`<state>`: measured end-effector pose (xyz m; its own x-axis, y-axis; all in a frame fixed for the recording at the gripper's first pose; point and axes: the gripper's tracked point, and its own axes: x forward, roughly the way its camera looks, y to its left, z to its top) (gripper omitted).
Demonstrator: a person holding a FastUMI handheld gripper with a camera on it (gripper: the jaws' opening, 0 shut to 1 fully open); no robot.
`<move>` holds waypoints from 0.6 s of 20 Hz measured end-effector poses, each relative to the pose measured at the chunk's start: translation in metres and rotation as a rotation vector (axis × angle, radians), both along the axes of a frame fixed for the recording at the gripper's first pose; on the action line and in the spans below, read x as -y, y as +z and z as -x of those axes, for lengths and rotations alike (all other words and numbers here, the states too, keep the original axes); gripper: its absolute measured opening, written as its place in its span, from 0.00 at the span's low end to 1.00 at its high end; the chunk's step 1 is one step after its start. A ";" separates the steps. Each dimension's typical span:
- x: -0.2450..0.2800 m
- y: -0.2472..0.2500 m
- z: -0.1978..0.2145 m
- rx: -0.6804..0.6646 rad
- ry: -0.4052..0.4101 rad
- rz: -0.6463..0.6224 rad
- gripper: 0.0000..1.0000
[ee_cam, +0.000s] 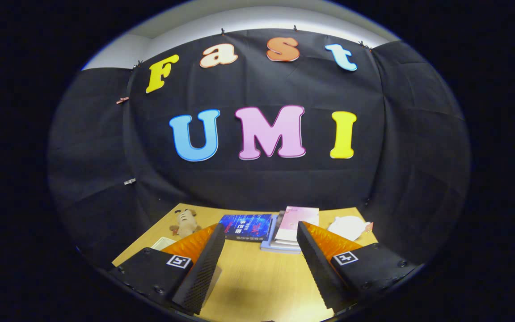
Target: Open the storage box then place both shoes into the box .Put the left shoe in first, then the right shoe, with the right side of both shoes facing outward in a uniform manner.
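Wooden table (257, 277) lies under the gripper (261, 232), whose two fingers stand spread wide apart and pinch nothing; only bare tabletop is between them.

I take the stack of books (291, 232) as the landmark and go from left to right. Far to the left of the stack, near the table's back corner, a small plush toy (185, 222) lies beyond the left finger. Nearer to the gripper than the toy, a pale flat thing (163, 243) looks out from behind the left finger; I cannot tell what it is. Just to the left of the stack, touching it or nearly so, a blue book (246, 226) lies flat. The stack itself is just ahead of the fingers, a little toward the right one, with a pink cover on top. To the right of the stack, beyond the right finger, sits a white rounded thing (349, 226), partly hidden by that finger.

Where the storage box and the two shoes lie from the gripper, and how their long axes run, cannot be told from this moment. So the direction of any reach is not settled here, and neither is how far the task stands.
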<state>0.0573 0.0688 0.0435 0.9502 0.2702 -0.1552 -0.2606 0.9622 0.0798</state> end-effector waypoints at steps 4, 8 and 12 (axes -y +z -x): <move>0.037 0.015 0.002 0.106 -0.042 0.023 0.98; 0.056 0.006 0.002 0.090 -0.046 -0.004 0.98; 0.059 -0.003 -0.005 0.068 -0.037 -0.004 0.98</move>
<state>0.0624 0.0094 0.0409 0.9680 0.2349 -0.0885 -0.2295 0.9710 0.0669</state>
